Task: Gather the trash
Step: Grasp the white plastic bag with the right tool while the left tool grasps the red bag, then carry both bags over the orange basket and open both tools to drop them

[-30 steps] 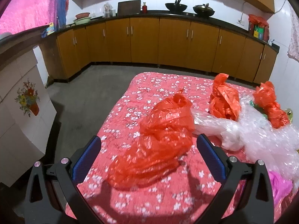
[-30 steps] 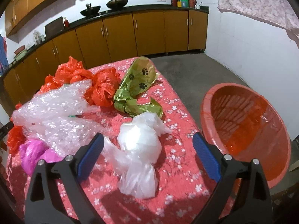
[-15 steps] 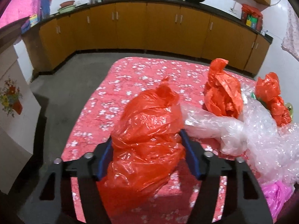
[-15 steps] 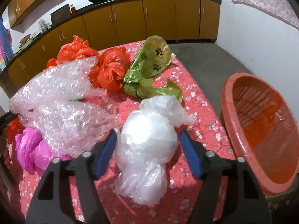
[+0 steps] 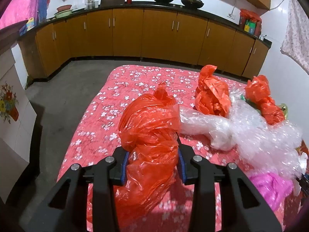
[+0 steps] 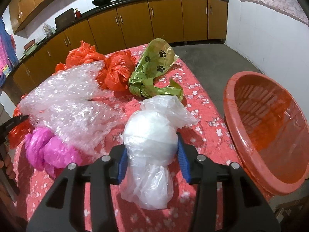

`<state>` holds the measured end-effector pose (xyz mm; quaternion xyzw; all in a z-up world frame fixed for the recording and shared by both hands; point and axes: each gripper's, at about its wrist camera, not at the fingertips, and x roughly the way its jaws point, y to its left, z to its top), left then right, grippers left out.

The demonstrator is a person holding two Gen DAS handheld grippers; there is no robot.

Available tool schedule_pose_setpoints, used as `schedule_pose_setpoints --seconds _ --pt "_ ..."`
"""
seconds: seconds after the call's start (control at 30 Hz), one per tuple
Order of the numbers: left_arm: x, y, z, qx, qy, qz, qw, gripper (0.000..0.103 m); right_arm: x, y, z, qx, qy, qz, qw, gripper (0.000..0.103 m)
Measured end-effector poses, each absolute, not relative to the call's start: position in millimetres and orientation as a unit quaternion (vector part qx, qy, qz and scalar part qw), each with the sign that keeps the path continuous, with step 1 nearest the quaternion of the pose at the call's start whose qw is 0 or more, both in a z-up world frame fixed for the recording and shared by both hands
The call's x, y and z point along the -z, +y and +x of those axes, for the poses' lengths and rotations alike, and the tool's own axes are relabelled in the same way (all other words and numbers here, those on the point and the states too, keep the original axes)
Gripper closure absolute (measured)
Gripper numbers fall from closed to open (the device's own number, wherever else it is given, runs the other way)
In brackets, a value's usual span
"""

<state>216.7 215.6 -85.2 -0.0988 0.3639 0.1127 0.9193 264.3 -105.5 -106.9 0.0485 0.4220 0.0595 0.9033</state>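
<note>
Kitchen with brown cabinets (image 5: 158, 36) behind, flowered red tablecloth (image 5: 139, 79) in front. Left gripper (image 5: 152, 162) closing, blue pads pressing into red bag (image 5: 150, 127) near left edge of tablecloth. Right gripper (image 6: 151, 162) closing, pads squeezing white bag (image 6: 152, 135) near right edge of tablecloth. Lying farther along tablecloth: bubble wrap (image 6: 65, 100), pink bag (image 6: 48, 150), green bag (image 6: 154, 69). Standing just off right edge of tablecloth: red basket (image 6: 270, 127).
</note>
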Motion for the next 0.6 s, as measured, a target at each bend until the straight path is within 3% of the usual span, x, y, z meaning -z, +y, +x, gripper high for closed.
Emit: schedule_pose_setpoints --seconds 0.27,0.6 --pt "37 194 180 -0.081 0.317 -0.091 0.94 0.064 82 -123 234 -0.063 0.393 0.058 0.915 0.059" --pt "-19 101 156 0.037 0.28 -0.069 0.957 0.064 43 -176 204 -0.023 0.347 0.066 0.935 0.059"
